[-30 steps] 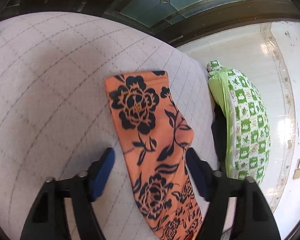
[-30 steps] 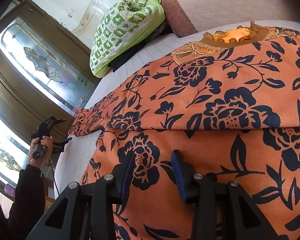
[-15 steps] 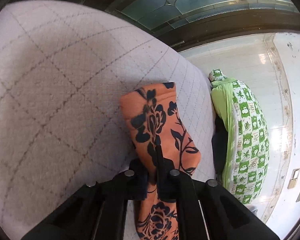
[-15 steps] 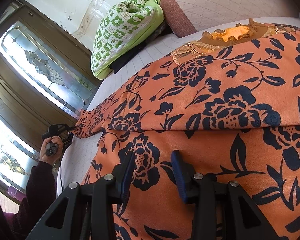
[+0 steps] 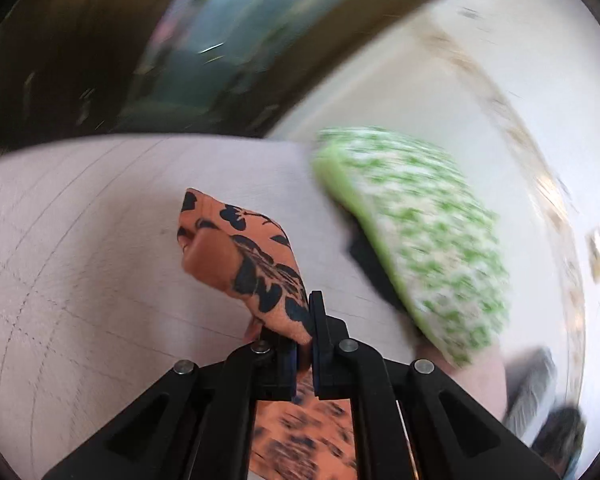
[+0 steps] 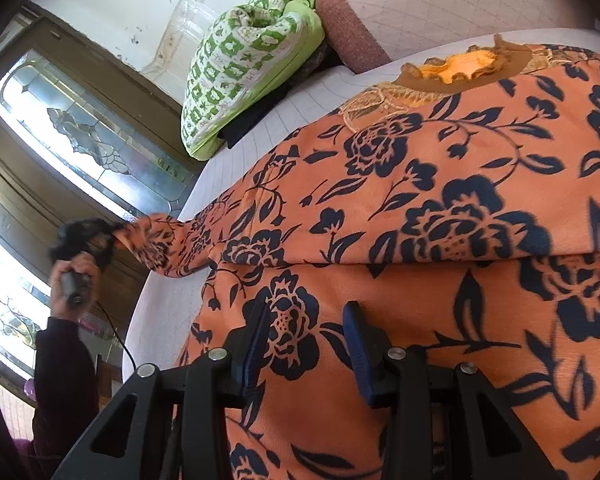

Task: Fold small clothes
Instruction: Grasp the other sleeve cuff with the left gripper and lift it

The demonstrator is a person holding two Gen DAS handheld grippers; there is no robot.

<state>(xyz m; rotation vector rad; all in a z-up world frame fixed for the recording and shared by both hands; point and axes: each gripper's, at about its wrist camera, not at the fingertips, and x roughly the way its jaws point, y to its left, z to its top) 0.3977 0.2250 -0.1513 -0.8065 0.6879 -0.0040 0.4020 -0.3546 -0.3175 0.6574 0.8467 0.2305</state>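
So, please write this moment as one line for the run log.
left gripper: shut on sleeve, lifted off bed | right gripper: jaws apart over orange floral garment

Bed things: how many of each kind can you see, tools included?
Orange flowered garment: 1
Green patterned quilt: 1
Reddish-brown pillow: 1
Handheld grippers, the left gripper and the right gripper: 2
Total: 5
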